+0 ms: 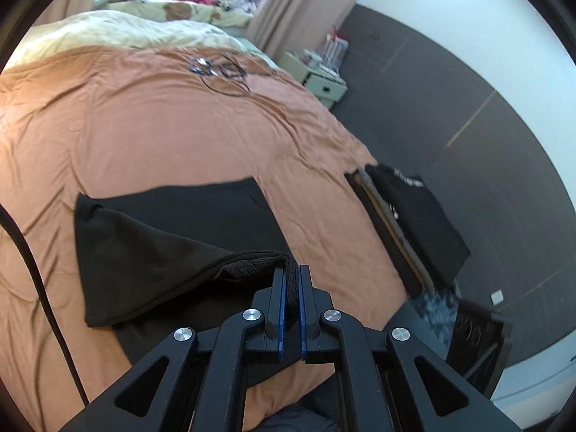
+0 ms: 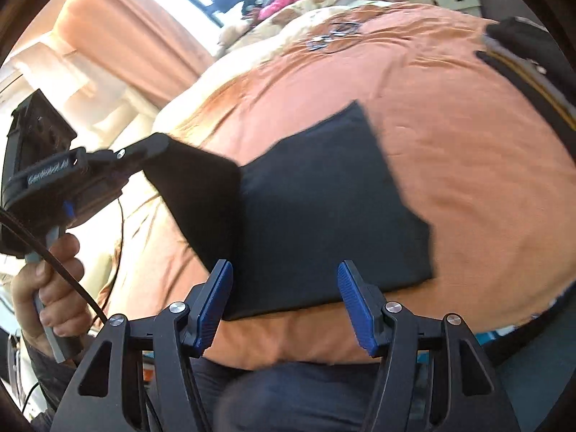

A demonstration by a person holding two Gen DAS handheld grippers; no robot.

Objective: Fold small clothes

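Observation:
A black garment [image 1: 172, 223] lies partly folded on the orange bedspread [image 1: 162, 126]. My left gripper [image 1: 291, 284] is shut on its ribbed hem [image 1: 252, 262] and lifts that edge off the bed. In the right wrist view the same garment [image 2: 324, 216] lies flat at the bed's near edge, with its left flap raised by the left gripper [image 2: 144, 151]. My right gripper [image 2: 284, 288] is open and empty, just above the garment's near edge.
A stack of folded dark clothes [image 1: 406, 223] sits at the bed's right edge, also in the right wrist view [image 2: 532, 72]. Cables [image 1: 223, 72] lie on the far bedspread. A white nightstand [image 1: 320, 79] and a dark wall stand beyond. A cable [image 1: 39, 280] hangs at left.

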